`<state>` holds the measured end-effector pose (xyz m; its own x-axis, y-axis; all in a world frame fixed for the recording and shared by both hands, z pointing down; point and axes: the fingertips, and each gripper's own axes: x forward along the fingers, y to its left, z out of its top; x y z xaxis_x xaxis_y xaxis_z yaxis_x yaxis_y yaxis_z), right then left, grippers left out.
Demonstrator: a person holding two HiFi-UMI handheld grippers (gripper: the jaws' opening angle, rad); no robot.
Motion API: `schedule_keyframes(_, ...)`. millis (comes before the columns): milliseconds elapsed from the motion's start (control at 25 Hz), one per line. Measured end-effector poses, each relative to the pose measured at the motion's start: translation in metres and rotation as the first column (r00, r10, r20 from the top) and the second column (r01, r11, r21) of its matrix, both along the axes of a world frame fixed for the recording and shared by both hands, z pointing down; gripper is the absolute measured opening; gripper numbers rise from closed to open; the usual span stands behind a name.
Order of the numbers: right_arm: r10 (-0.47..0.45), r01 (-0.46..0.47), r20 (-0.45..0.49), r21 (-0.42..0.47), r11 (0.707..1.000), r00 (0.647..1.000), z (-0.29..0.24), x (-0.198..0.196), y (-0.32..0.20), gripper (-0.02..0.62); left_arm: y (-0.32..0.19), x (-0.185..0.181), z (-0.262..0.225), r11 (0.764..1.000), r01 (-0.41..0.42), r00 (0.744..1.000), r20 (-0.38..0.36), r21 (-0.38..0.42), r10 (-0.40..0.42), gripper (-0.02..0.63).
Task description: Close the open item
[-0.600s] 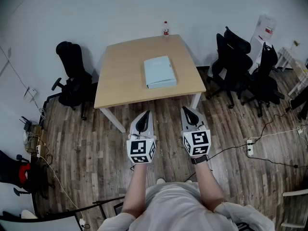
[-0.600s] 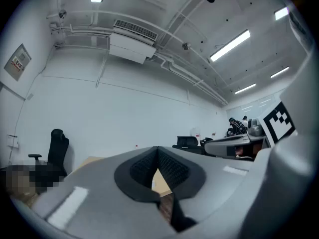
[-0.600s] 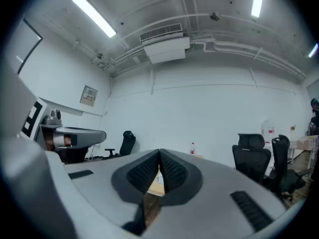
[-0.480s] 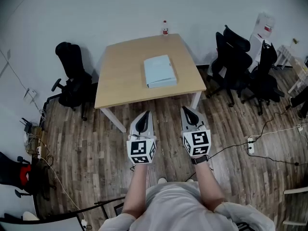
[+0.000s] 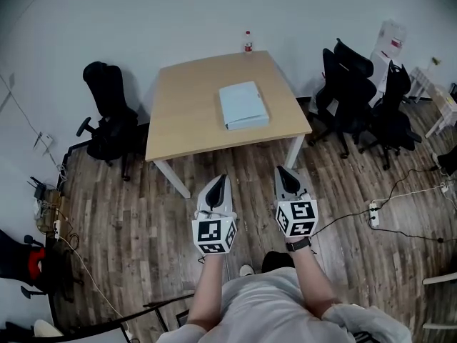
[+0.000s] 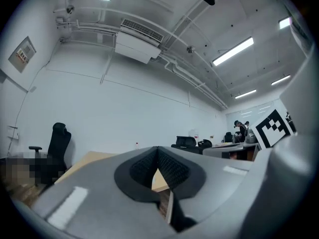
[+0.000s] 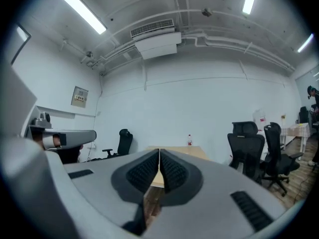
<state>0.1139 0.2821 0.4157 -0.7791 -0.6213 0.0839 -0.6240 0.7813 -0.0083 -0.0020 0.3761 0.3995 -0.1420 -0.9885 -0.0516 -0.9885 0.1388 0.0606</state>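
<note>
We stand well back from the tabletop (image 5: 186,113), so the left claw (image 5: 220,179) and right claw (image 5: 281,170) stay out front, clenched on nothing — no work is within reach. The pale blue folder (image 5: 243,105) lies flat on it, well apart from both.

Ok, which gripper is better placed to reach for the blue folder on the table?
Right, but only just. The folder lies right of centre on the table, ahead between both grippers. Both are shut, empty and short of the table, the right gripper slightly nearer its edge than the left gripper.
</note>
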Motion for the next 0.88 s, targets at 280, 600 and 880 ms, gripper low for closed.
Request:
schedule_keyframes(280,-0.025,0.023,-0.047,-0.035,0.999,0.999,0.017,-0.022,-0.002,0.014,0.001,-0.013,0.018,1.000,-0.012,0.991,-0.135,-0.002,0.012,0.009)
schedule_keyframes(600,-0.152,0.149,-0.045,-0.074,0.986,0.987,0.029,-0.091,-0.035,0.014,-0.036,-0.068,0.032,0.998,0.058,0.983,-0.173,-0.034,-0.063,0.009)
schedule_keyframes(880,-0.179,0.181,0.036,-0.046,0.982,0.983,0.002,-0.128,-0.131,0.014,-0.132,-0.099,0.006,0.997,0.067,0.994,-0.090,-0.026,-0.069,0.009)
